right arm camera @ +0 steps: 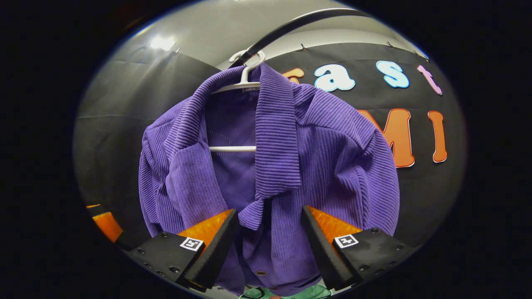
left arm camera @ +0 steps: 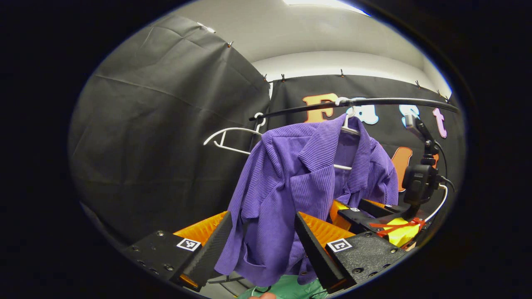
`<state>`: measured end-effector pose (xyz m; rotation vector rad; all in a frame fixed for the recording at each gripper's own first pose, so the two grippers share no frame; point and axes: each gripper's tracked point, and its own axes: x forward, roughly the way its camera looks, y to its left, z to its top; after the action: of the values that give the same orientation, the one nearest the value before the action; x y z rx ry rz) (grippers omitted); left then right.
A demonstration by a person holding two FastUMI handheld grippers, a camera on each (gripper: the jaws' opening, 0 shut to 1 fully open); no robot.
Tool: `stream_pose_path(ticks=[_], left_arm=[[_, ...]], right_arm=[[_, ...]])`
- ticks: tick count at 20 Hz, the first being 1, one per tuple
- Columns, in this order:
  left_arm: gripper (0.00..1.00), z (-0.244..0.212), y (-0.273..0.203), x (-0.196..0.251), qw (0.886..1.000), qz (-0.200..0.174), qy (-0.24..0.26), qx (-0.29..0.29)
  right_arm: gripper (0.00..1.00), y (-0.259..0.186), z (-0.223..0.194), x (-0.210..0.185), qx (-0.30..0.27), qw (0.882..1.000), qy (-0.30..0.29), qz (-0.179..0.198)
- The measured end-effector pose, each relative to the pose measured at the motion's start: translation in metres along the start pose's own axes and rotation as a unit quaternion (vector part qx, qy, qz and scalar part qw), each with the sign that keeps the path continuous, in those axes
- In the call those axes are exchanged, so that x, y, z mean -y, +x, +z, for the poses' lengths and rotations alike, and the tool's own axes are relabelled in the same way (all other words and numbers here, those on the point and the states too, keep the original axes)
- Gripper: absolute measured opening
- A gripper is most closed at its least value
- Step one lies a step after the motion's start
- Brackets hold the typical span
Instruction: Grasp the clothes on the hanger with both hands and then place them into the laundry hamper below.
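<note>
Under the black rail (left arm camera: pixel 361 103), a purple shirt (left arm camera: pixel 299 174) hangs; both grippers, left (left arm camera: pixel 262 245) and right (right arm camera: pixel 269 243), fingers wide, should pinch thick cloth evenly.

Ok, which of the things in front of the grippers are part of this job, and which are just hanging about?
Part of the job:
- purple shirt, on its white hanger
- left gripper, open
- right gripper, open
- green hamper below, only an edge visible

Just there:
- empty white hanger
- black rail
- booth's black cloth wall
</note>
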<state>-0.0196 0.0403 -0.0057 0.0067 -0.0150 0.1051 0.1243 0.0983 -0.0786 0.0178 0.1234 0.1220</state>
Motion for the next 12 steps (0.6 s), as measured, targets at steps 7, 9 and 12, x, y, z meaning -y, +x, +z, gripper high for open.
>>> stream_pose_path(ticks=[7, 9, 12], left_arm=[[0.92, -0.001, 0.008, 0.004, 1.000, -0.010, 0.009, 0.004], [0.92, -0.001, 0.008, 0.015, 1.000, -0.025, 0.012, 0.005], [0.92, -0.003, 0.021, 0.036, 0.998, -0.057, 0.015, 0.006]], right_arm=[[0.77, 0.012, -0.002, 0.031, 0.003, 0.998, -0.002, -0.058], [0.46, 0.005, 0.000, 0.040, 0.004, 0.999, 0.021, -0.044], [0.27, -0.009, 0.014, 0.053, 0.015, 0.999, 0.024, -0.036]])
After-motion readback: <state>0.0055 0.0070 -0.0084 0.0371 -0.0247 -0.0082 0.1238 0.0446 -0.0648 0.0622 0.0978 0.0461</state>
